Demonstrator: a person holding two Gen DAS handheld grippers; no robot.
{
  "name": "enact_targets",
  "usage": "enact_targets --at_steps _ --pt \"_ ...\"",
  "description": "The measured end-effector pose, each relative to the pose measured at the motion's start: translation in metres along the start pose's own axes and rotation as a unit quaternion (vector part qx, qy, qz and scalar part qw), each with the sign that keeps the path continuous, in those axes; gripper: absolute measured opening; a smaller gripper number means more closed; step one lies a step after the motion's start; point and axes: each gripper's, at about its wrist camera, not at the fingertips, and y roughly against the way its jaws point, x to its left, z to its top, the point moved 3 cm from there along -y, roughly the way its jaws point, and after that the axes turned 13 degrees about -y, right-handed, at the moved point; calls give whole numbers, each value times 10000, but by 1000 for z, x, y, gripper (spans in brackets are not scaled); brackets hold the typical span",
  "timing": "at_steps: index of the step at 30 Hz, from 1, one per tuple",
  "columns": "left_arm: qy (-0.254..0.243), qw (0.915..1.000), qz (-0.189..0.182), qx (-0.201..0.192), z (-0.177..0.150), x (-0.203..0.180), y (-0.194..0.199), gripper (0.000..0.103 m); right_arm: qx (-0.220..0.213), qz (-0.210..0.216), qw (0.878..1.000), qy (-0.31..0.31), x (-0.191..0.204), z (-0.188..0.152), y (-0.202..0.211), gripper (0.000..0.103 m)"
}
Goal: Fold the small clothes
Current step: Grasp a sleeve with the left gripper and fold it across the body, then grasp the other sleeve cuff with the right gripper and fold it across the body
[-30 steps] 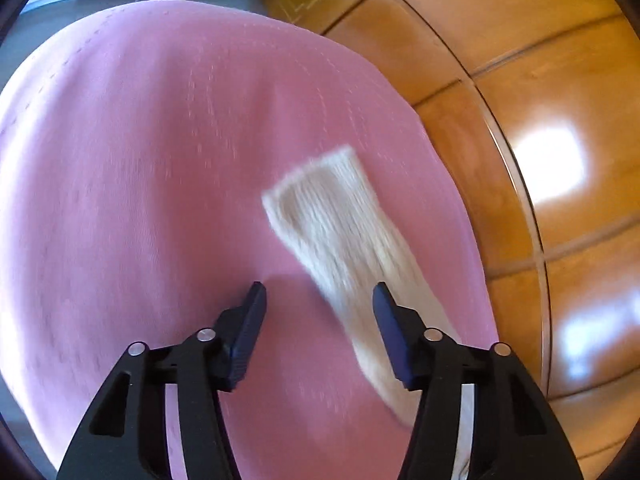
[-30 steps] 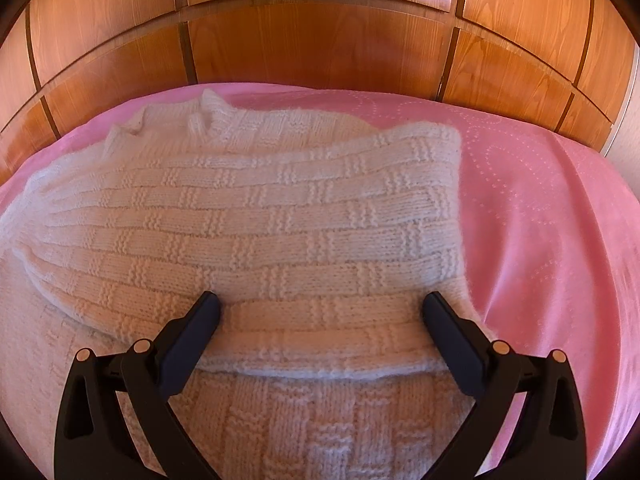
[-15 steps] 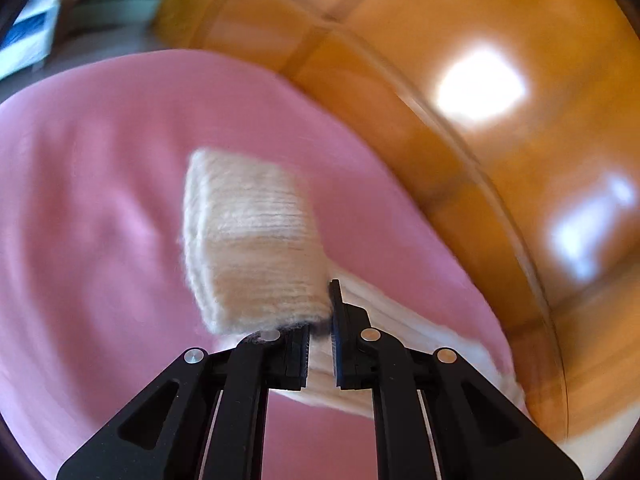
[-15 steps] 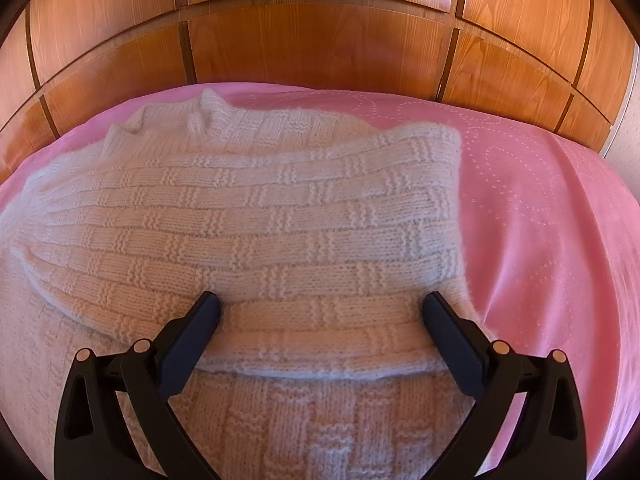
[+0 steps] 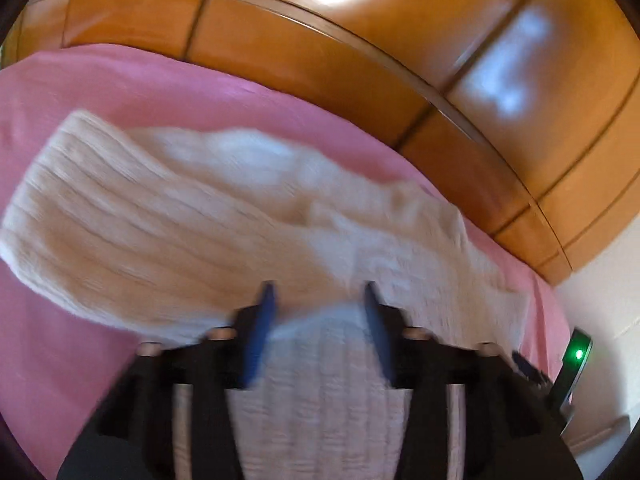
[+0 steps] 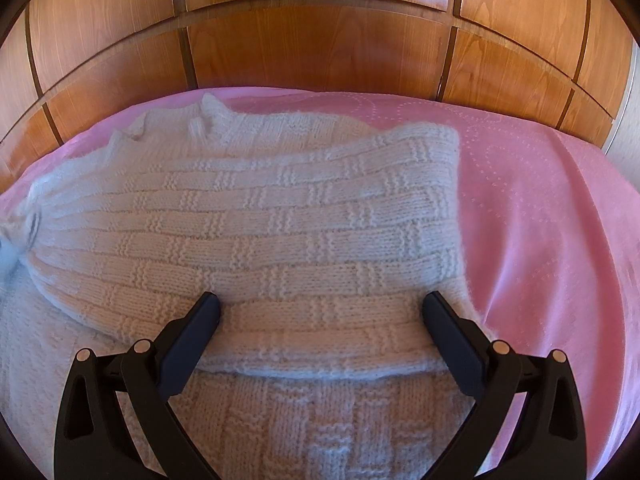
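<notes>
In the left wrist view, which is blurred, the left gripper (image 5: 316, 300) stands about half open over the cream knitted sweater (image 5: 168, 220), at 6 o'clock in the picture. Its jaws have just been opening. Knit fabric shows between the two blue pads (image 5: 260, 320), but the pads do not seem to press on it, so I judge that nothing is held. One sleeve (image 5: 100, 216) lies across the sweater from 9 o'clock toward the centre. The sweater lies on the pink bed cover (image 5: 120, 80), with the wooden headboard (image 5: 360, 40) behind it from 11 to 3 o'clock. A dark device with a green light (image 5: 578, 354) is at 4 o'clock.

In the right wrist view, the right gripper (image 6: 320, 312) is wide open, its fingers (image 6: 192, 332) resting on or just above the sweater (image 6: 280, 220) at 6 o'clock; it grips nothing. The other sleeve (image 6: 320, 208) is folded across the body, its cuff at 2 o'clock.

I judge that the step in hand is folding the sleeves inward, and both now lie over the body. The next move probably calls for taking the hem or the collar with both grippers and folding the body in half, without disturbing the sleeves.

No brand, label or readable writing is visible in either view.
</notes>
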Motion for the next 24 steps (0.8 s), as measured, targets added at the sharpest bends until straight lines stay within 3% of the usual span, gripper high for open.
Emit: enact_targets --at_steps 5,6,7,8,10,12,15,18,22,24 --pt "-116 9997 224 -25 -22 1 12 49 -50 -31 10000 -14 0 2 3 100" --pt "-114 9995 283 -57 -29 3 18 49 -105 -47 9999 -9 2 3 7 96" --pt "-138 9993 339 -80 -37 3 24 49 -157 -37 9999 -6 3 4 11 85" --pt "-173 9988 440 -98 -45 5 29 49 -189 110 9998 -19 9 5 18 79" --pt "-239 9981 552 -116 -57 8 38 49 -2 827 9965 -147 29 5 29 62" --pt "-312 9972 674 -118 -68 11 43 49 329 1639 9859 -99 64 0 37 55" --pt "-346 9963 775 -104 -79 16 42 49 838 2402 9669 187 124 -17 35 45" --pt "-279 9973 659 -167 -83 21 40 49 1245 2716 9533 444 179 -37 25 39" --pt "-116 9986 482 -207 -85 30 38 50 1491 2775 9476 528 226 -50 7 35" --pt "-136 9987 422 -251 -86 30 38 53 1521 2657 9499 633 246 -56 -3 26"
